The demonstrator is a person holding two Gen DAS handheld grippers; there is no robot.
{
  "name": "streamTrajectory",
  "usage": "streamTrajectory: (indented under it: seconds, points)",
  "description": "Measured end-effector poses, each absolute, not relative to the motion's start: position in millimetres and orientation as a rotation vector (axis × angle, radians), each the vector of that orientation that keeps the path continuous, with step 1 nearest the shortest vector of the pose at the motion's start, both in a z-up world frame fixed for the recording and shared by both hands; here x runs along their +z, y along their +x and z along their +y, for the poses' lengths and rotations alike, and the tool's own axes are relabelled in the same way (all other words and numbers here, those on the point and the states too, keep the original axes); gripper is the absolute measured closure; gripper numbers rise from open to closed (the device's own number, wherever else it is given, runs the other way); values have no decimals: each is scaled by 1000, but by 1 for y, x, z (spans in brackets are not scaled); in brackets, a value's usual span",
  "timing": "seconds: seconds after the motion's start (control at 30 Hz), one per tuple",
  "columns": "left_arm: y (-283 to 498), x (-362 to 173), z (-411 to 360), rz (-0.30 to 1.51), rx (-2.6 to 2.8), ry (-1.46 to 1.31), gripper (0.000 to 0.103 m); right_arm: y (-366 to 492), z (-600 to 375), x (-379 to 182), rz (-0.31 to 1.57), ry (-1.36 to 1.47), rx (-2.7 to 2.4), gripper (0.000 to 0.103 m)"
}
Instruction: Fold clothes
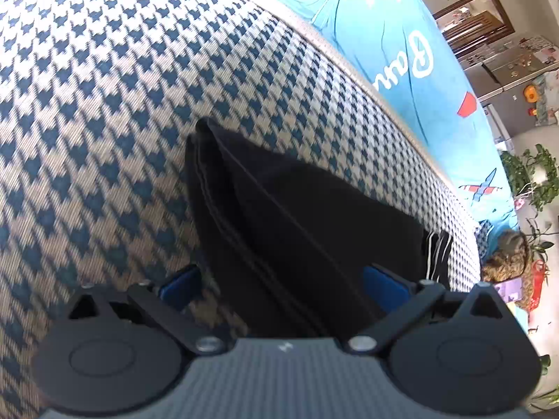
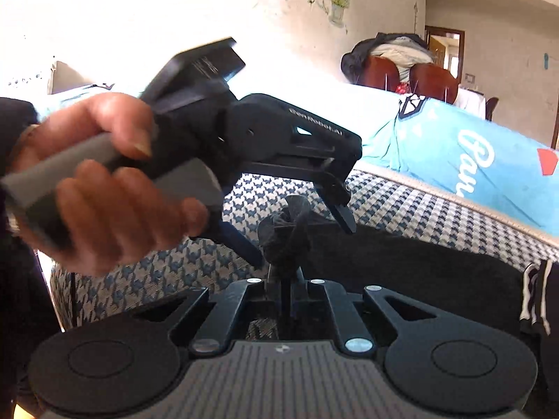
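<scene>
Right claw: clamped on a bunched corner of the black garment.
Left claw: wide, astride the garment, gripping nothing.
Risk: bunched fabric ahead of the right claw may slip out, spoiling the fold.

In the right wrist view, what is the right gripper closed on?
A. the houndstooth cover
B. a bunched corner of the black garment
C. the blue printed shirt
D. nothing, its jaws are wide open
B: the right gripper has its jaws pinched together on a gathered bunch of the black garment, which lies on the houndstooth cover; the blue printed shirt lies farther back, untouched.
</scene>
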State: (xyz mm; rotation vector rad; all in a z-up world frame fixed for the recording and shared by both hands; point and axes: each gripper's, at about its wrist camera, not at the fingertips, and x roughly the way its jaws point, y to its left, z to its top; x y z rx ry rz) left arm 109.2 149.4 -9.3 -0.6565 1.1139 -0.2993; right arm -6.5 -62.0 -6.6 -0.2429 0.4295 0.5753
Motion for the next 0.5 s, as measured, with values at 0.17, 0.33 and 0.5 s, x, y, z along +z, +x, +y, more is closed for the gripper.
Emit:
streamTrajectory:
  seconds: [0.17,0.33,0.5]
  points:
    - [126,-9,157,1088,-284,-685,2,-11,-63,-2,418,-239,568,97]
    - [134,-8,157,1064,-258,-670,5,-18,-66,1,419,-238,556,97]
    - [135,-7,158,1047,-230,-650,21,-18,-69,8,420,-225,541,97]
